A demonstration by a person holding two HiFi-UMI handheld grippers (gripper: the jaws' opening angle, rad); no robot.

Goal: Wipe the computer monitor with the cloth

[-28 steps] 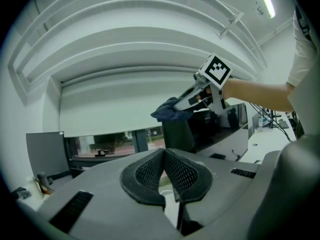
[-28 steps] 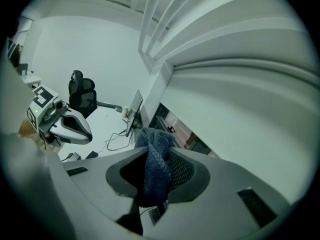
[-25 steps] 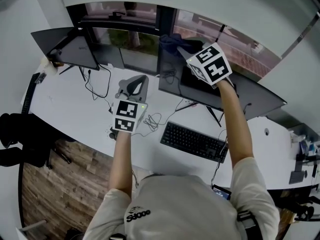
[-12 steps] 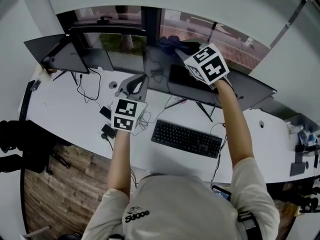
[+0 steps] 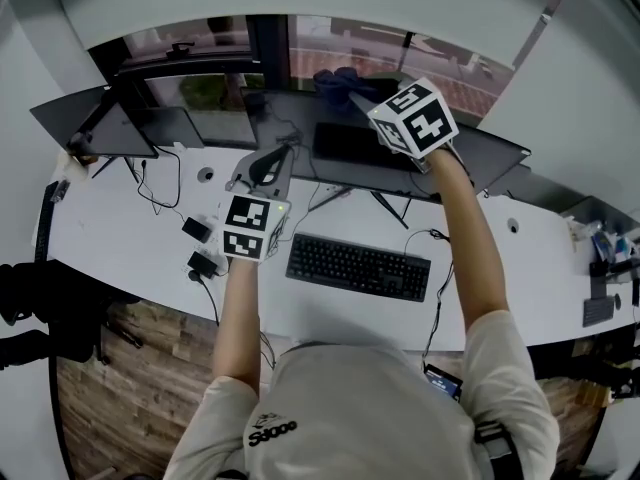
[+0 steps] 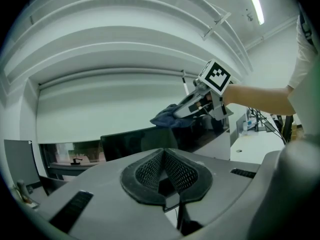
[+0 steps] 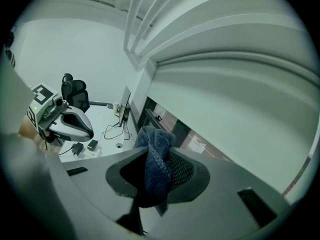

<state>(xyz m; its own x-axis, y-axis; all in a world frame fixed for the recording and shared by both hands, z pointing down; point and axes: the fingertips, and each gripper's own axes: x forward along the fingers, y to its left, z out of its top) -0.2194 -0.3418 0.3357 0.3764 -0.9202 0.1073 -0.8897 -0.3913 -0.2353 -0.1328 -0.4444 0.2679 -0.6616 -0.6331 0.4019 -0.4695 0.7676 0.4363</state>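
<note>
**At a white curved surface (image 5: 130,238) beneath an office window, a blue terry cloth (image 5: 335,76) meets the top edge of a wide dark computer monitor (image 5: 480,158).**

The cloth is likely soft, light and floppy, and best pinched by a bunched fold. That is how the right gripper (image 7: 157,156) clamps it, with the loose end spilling ahead of its jaws. The left gripper (image 6: 162,156), jaws closed on nothing, hovers above the surface beside a black keyboard (image 5: 358,266).

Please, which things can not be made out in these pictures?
1. Marks on the monitor screen: head view sees it steeply from above, dark.
2. Whether the cloth touches the screen: left gripper view, too small and dark.
3. Small things at the desk right end: head view, tiny, near the edge.
</note>
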